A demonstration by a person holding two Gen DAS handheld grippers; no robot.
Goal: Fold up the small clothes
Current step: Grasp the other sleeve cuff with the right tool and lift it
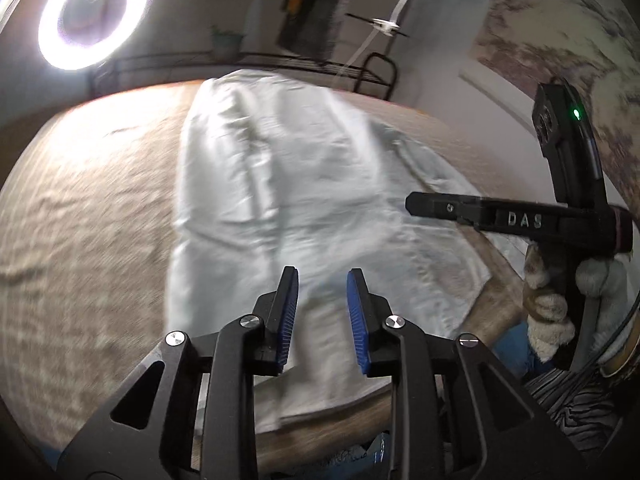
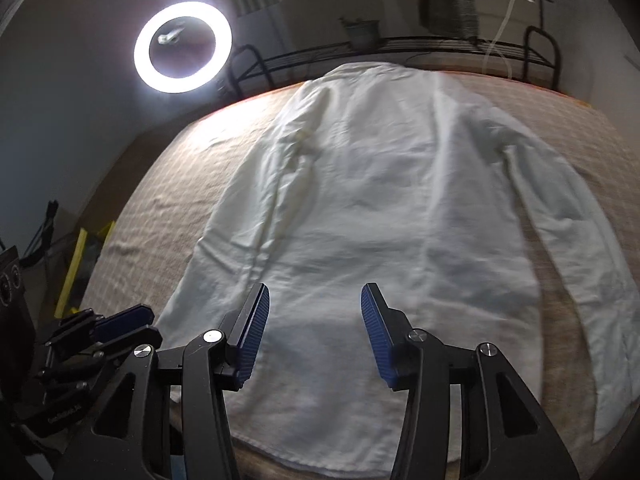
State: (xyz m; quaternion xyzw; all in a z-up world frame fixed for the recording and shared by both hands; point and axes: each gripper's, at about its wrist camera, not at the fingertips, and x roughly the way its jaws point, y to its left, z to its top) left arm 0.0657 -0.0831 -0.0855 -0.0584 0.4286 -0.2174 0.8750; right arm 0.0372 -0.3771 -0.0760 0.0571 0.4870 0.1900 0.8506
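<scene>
White shirt point(image 2: 360, 220) flat on table, left gripper point(image 1: 322, 280) jaws slightly apart, right gripper point(image 2: 316, 300) jaws wider, both empty.

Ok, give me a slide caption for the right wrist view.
Right gripper open above the hem of a white long-sleeved shirt spread flat on a beige woven table cover, bright ring light behind.

Left gripper point(image 1: 322, 294) tilted downward, jaws slightly apart, nothing between the blue pads point(image 1: 357, 300). Right gripper point(image 2: 315, 326) also angled down, jaws wider apart and empty. Right gripper held from below by a gloved hand point(image 1: 550, 304).
</scene>
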